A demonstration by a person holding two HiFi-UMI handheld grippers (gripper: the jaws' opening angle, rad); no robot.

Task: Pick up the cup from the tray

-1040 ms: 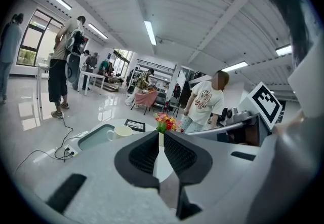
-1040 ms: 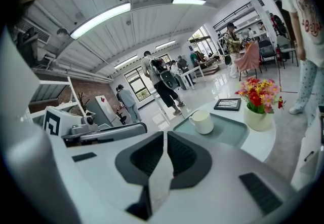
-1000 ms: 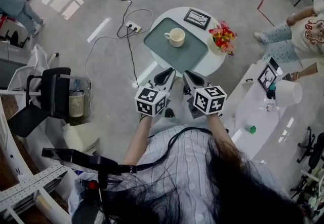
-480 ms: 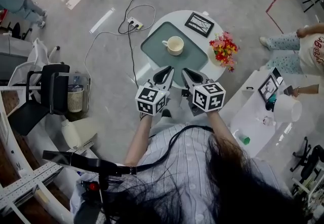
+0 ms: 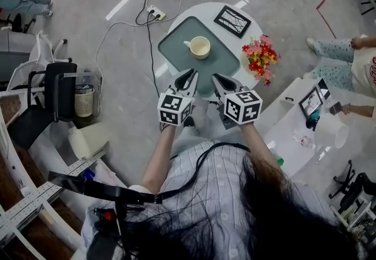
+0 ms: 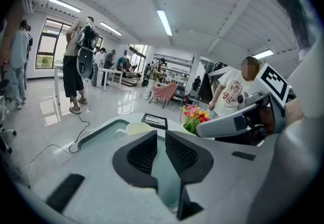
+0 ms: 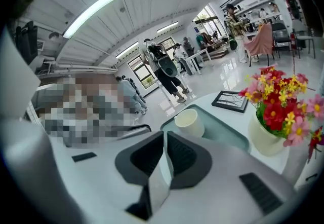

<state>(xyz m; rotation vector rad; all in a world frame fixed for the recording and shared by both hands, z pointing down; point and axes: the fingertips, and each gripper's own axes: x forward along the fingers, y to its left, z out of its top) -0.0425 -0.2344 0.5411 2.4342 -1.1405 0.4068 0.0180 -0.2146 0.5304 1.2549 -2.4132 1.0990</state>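
Two claws, both empty. Left claw [image 5: 188, 79]: jaws all but together, only a thin slit between them, nothing in it. Right claw [image 5: 221, 81]: closed the same way. They hang side by side over the near edge of the round white desk [image 5: 203, 9], pointing toward the cream ceramic cup [image 5: 200, 47] but apart from it. The cup stands upright on the grey-green rectangular tray [image 5: 176, 57], handle to the left in the head view. On the desk beside the tray: a black-framed picture [image 5: 232, 20] and a pale vase of red and yellow flowers [image 5: 260, 56].
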